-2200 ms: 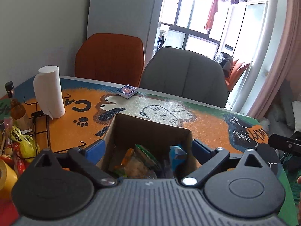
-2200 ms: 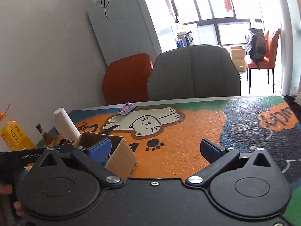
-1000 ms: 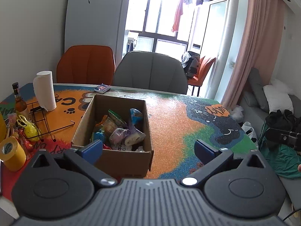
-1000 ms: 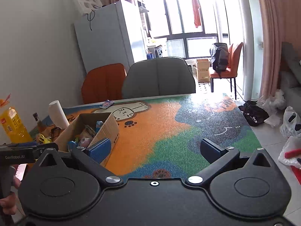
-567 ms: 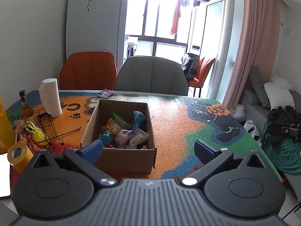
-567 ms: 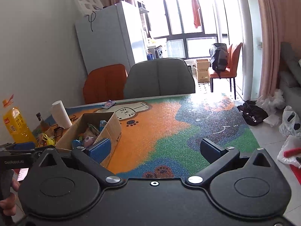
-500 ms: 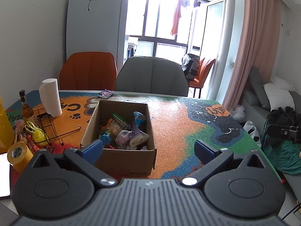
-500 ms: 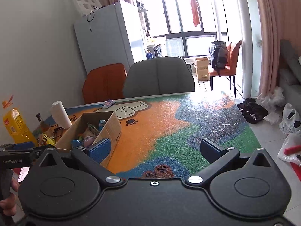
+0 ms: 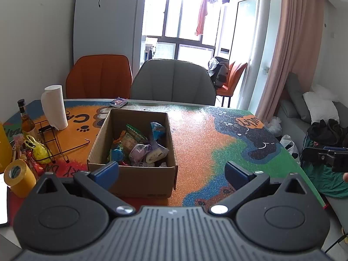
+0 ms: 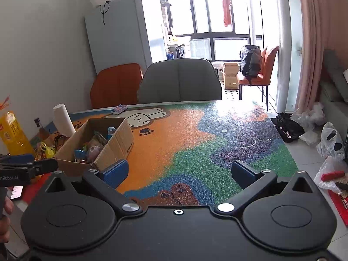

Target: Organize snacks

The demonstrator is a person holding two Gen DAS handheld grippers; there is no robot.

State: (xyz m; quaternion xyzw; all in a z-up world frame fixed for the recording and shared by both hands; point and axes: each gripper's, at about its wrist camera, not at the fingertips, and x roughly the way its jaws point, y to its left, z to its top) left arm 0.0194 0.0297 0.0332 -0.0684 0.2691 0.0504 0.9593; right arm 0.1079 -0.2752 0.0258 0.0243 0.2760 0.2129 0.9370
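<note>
Open cardboard box (image 9: 139,175) sits on the left half of the colourful cat-print surface (image 9: 202,143), stuffed with mixed snack packets (image 9: 139,146). Both grippers, left gripper (image 9: 171,173) and right gripper (image 10: 179,171), have pulled back from the box since earlier, fingers spread and empty. Packet labels are unreadable, lower ones buried.

Colourful cat-print table mat (image 9: 195,143) underfoot of everything. At far left, paper towel roll (image 9: 54,106) upright beside a dark-capped bottle (image 9: 26,119); nearer, yellow tape roll (image 9: 19,178). Beyond the far edge, orange chair (image 9: 100,76) left of grey chair (image 9: 174,80). White fridge (image 10: 126,37) behind.
</note>
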